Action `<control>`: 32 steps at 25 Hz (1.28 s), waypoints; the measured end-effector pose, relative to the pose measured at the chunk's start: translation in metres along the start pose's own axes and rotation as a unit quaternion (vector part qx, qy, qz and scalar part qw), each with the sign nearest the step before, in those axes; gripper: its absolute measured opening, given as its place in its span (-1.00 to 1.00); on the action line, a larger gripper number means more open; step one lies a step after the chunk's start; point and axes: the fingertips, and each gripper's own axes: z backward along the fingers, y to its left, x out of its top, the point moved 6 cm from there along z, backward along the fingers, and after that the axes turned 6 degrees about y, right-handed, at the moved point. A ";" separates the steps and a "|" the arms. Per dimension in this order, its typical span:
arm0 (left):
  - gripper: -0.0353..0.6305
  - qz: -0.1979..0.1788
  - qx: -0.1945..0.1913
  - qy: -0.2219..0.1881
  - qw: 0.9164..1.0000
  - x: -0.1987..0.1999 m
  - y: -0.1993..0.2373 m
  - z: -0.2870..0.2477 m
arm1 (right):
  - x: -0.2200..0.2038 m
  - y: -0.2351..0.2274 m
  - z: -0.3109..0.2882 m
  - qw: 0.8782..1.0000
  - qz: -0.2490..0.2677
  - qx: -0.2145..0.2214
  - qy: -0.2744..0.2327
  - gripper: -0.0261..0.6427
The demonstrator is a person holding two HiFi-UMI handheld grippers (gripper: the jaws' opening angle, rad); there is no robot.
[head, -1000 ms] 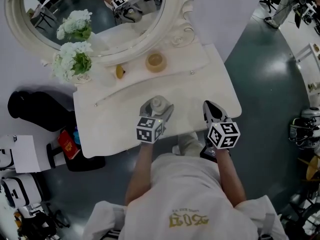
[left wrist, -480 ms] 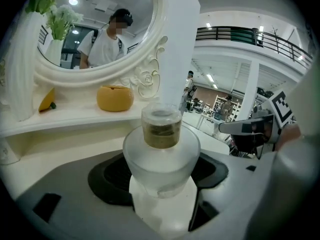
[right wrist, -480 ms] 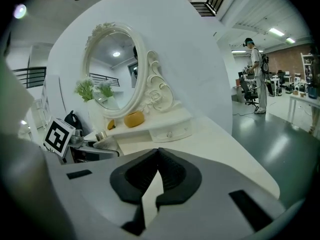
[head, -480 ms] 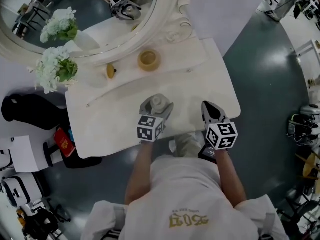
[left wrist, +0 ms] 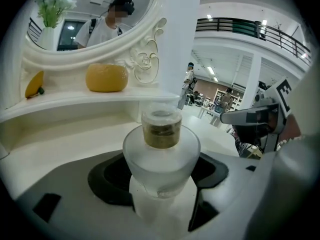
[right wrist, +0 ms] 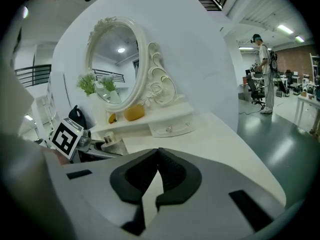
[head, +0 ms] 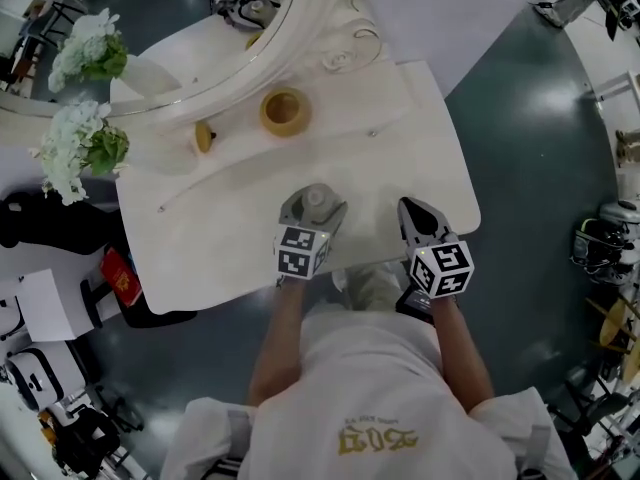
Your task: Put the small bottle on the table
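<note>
Gripping a frosted, round small bottle (left wrist: 160, 159), the left claw (head: 316, 211) overhangs the table (head: 220, 238).

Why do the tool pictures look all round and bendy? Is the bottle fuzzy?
Left gripper view: wide lens, bent edges, dark corners; the small bottle close up looks soft. Right gripper view: same bulge and dark corners. Head view: dim, glare on the floor.

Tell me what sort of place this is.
Probably a mock bedroom corner set up inside a large workshop hall: a white dressing table with an oval mirror and flowers stands on a polished grey floor, with a railed mezzanine beyond.
</note>
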 end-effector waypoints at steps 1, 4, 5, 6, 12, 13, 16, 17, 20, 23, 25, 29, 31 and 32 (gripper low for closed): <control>0.15 0.000 0.000 -0.001 1.000 0.001 0.001 -0.003 | 0.000 -0.002 -0.002 1.000 0.002 0.000 0.004 -0.89; 0.15 -0.003 0.005 0.003 1.000 0.000 0.003 -0.009 | -0.003 -0.005 -0.007 1.000 0.009 0.003 0.014 -0.89; 0.15 -0.006 0.010 0.005 1.000 0.000 0.004 -0.011 | -0.004 -0.005 -0.008 1.000 0.010 0.005 0.018 -0.89; 0.15 -0.009 0.016 0.005 1.000 0.000 0.004 -0.012 | -0.005 -0.005 -0.009 1.000 0.011 0.006 0.022 -0.89; 0.15 -0.021 0.020 0.000 1.000 0.005 0.001 -0.021 | -0.009 -0.009 -0.014 0.999 0.009 0.008 0.031 -0.89; 0.15 -0.023 0.020 -0.001 1.000 0.007 0.001 -0.022 | -0.010 -0.010 -0.014 0.999 0.008 0.008 0.032 -0.89; 0.15 -0.032 0.023 0.000 0.999 0.009 -0.001 -0.026 | -0.010 -0.012 -0.014 1.000 0.005 0.010 0.027 -0.89; 0.15 -0.038 0.025 0.002 0.999 0.010 -0.002 -0.027 | -0.009 -0.012 -0.013 1.000 0.009 0.009 0.023 -0.89; 0.15 -0.060 0.036 0.011 0.997 0.011 -0.005 -0.030 | -0.002 -0.010 -0.008 0.999 0.032 0.008 0.005 -0.89; 0.14 -0.073 0.047 0.017 0.996 0.008 -0.007 -0.034 | 0.003 -0.007 -0.007 0.999 0.037 0.014 -0.008 -0.89; 0.15 -0.075 0.049 0.018 0.996 0.006 -0.008 -0.035 | 0.004 -0.005 -0.006 0.999 0.039 0.014 -0.010 -0.89; 0.16 -0.070 0.049 0.017 0.996 0.006 -0.008 -0.035 | 0.003 0.000 -0.003 0.998 0.055 0.010 -0.004 -0.89; 0.18 -0.060 0.049 0.018 0.997 0.004 -0.006 -0.036 | 0.002 0.002 -0.002 0.998 0.061 0.008 -0.001 -0.89; 0.21 -0.055 0.049 0.018 0.997 0.004 -0.006 -0.035 | 0.002 0.003 0.000 0.998 0.062 0.007 -0.001 -0.89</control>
